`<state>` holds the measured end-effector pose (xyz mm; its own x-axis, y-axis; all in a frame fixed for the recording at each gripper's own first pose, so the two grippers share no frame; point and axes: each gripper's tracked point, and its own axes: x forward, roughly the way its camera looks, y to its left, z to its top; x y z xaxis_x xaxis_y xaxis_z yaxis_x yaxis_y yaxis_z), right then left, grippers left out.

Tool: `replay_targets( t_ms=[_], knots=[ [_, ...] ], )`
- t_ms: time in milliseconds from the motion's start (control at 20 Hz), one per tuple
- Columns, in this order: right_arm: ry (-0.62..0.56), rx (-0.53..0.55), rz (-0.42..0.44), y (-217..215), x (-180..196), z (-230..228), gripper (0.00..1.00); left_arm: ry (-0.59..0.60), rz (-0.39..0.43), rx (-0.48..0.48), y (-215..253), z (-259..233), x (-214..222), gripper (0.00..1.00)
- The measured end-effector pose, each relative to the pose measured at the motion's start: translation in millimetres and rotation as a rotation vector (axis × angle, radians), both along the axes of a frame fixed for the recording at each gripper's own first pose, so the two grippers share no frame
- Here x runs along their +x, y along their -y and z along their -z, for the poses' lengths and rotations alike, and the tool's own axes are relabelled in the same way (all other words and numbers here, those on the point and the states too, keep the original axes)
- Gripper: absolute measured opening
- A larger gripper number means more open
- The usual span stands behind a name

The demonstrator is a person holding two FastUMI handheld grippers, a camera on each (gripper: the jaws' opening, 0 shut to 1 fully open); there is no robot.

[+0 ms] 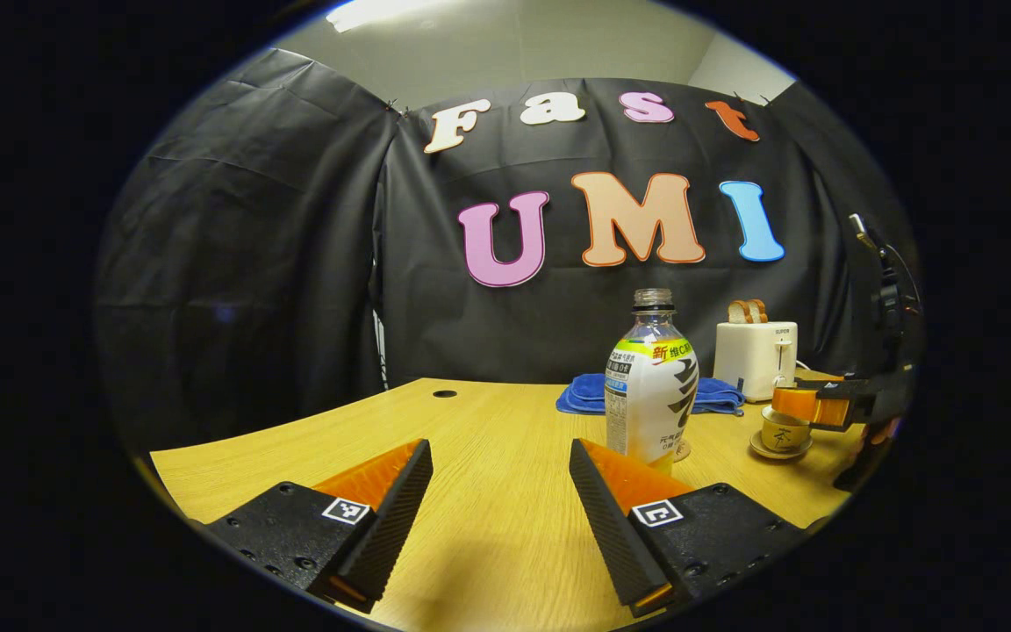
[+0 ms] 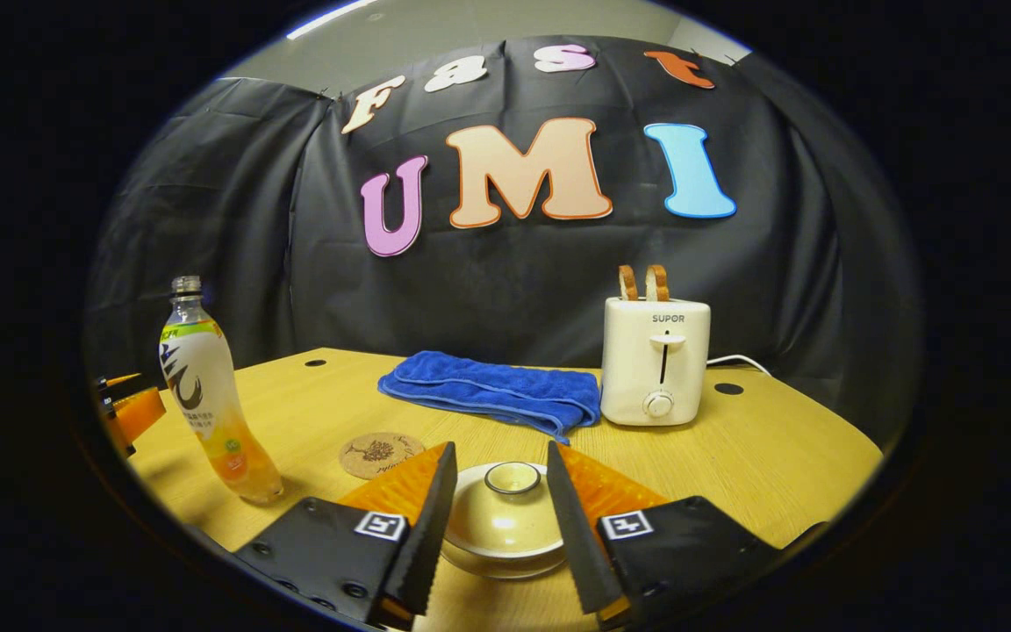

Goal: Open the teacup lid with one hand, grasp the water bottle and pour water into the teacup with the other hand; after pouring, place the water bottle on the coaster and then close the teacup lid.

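- Table (image 2: 786, 465) carries everything; toaster (image 2: 655, 369) and blue towel (image 2: 497, 391) sit toward its far edge.
- Water bottle (image 1: 651, 377) stands upright ahead of my left gripper (image 1: 501, 505), whose jaws are wide apart, holding nothing.
- Teacup (image 2: 505, 522), lid (image 2: 512, 478) on, sits near the front edge between my right gripper (image 2: 495, 518) jaws; I can't tell whether they touch it.
- Coaster (image 2: 378, 455) lies bare between bottle and cup.

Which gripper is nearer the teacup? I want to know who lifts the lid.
Right. The right gripper straddles the teacup, a finger on each side of the lid. The left gripper is open farther off, facing the bottle.
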<state>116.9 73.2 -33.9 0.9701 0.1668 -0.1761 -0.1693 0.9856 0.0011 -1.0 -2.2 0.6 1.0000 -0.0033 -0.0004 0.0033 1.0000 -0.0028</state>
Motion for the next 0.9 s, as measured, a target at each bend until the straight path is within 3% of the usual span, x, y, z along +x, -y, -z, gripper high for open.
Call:
replay_targets(
  t_ms=[50, 150, 300, 600, 650, 900],
  knots=[
    [-0.009, -0.006, 0.023, 4, 1, 1, 0.61, 0.000, 0.000, 0.000, 0, 0, 0, 0.92],
    [-0.003, -0.013, 0.023, 3, 2, -2, 0.40, 0.000, 0.000, 0.000, 0, 0, 0, 0.92],
    [-0.004, -0.009, 0.019, 3, 0, 0, 0.34, 0.000, 0.000, 0.000, 0, 0, 0, 0.92],
    [0.056, -0.006, 0.017, 4, -5, -10, 0.33, 0.000, 0.000, 0.000, 0, 0, 0, 0.92],
    [0.072, -0.001, 0.013, 4, -6, -14, 0.33, 0.000, 0.000, 0.000, 0, 0, 0, 0.89],
    [0.109, 0.008, 0.030, 9, -12, -18, 0.33, 0.001, 0.000, -0.001, 0, 0, 0, 0.92]
  ],
)
